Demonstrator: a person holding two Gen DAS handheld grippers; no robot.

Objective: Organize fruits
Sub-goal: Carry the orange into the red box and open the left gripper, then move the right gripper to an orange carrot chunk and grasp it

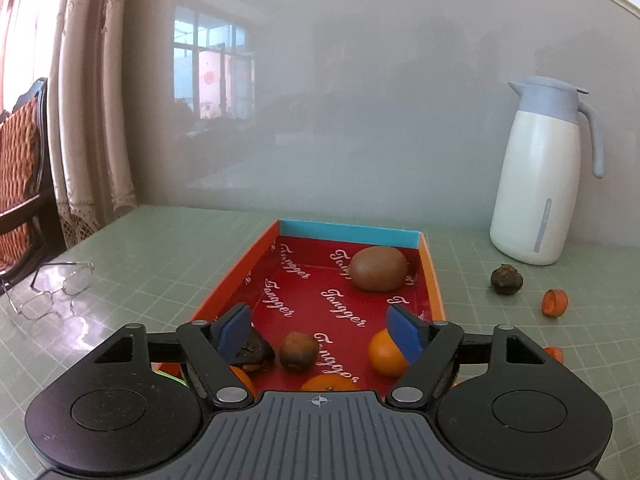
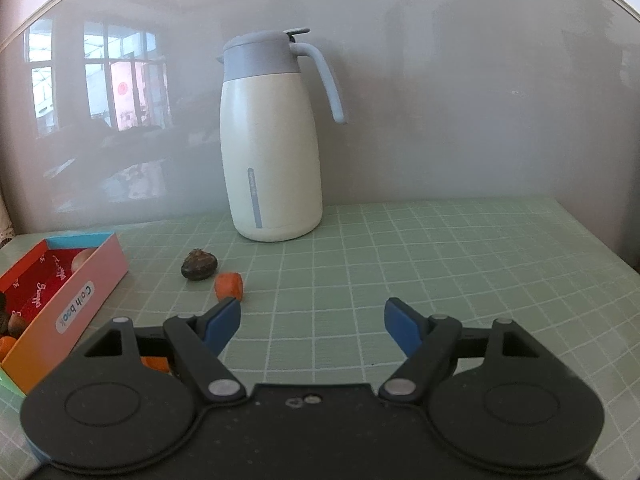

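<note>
Judging from how things lie, the task looks mostly done: the left hand-held gripper (image 1: 322, 334) hangs spread and empty over the near end of the red-lined box (image 1: 434, 280), where a small brown fruit (image 1: 299, 351), oranges (image 1: 387, 354) and, at 12 o'clock, a kiwi (image 1: 378, 268) already sit. Still out on the green table (image 2: 440, 264) are a dark wrinkled fruit (image 2: 199, 264) and an orange piece (image 2: 229, 285) at 11 o'clock of the right hand-held gripper (image 2: 312, 322), itself spread wide on nothing. Only the left view shows the box's contents and the eyeglasses (image 1: 50, 290) at 9 o'clock; only the right shows another orange piece (image 2: 154, 362) beside the box wall, and the thermal jug (image 2: 272, 136) whole.
</note>
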